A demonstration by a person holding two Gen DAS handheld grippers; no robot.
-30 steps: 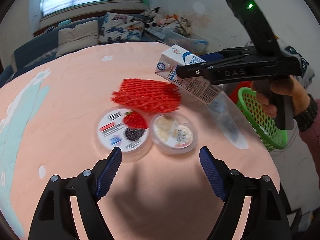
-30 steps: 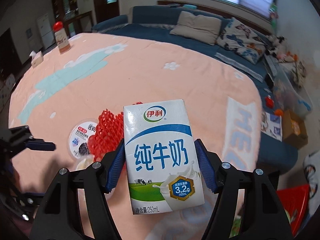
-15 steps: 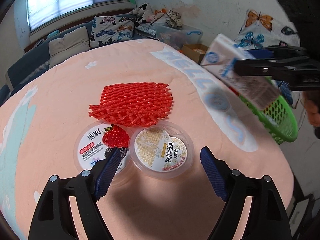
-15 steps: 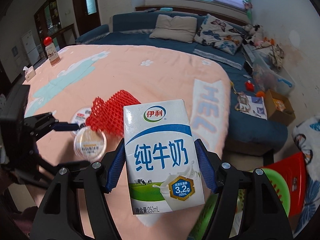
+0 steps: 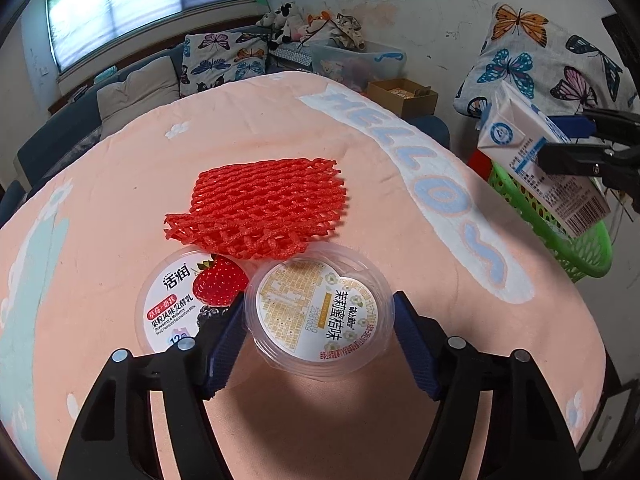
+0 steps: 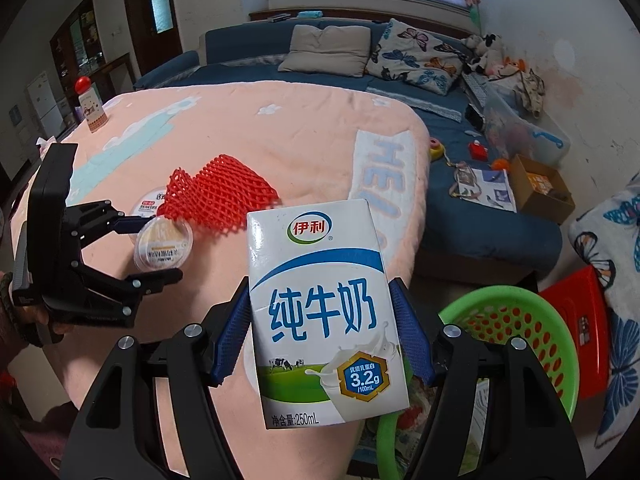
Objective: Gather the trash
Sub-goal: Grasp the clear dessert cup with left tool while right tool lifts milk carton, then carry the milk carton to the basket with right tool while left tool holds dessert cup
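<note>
The right gripper [image 6: 322, 340] has its blue-padded fingers [image 6: 412, 340] clamped on both sides of a white cardboard milk carton [image 6: 324, 312], held upright between them. The carton bears the green-and-red 伊利 logo, large blue 纯牛奶, a badge reading 3.2g /100mL, and 250mL at its foot. Below and to the right of these fingers stands a round green perforated plastic basket [image 6: 532, 320], beside the desk [image 6: 280, 140] with its peach cloth lettered HELLO.

The left gripper [image 5: 318, 334] has just been closing. Between its blue fingers [image 5: 224, 344] sits a clear round plastic cup with a yellow-and-white printed lid [image 5: 318, 314] reading 茉莉蜜桔味. The left pad appears to touch its rim, though contact on the right is hard to judge. Just outside the left finger lies a second round cup, with a strawberry pictured on its lid [image 5: 188, 304], marked 活润 and "Strawberry & Mulberry Fruit Flavored Fermented Milk". Beyond both fingertips, overlapping the cups' far edges, lies a red foam fruit net [image 5: 264, 208].
</note>
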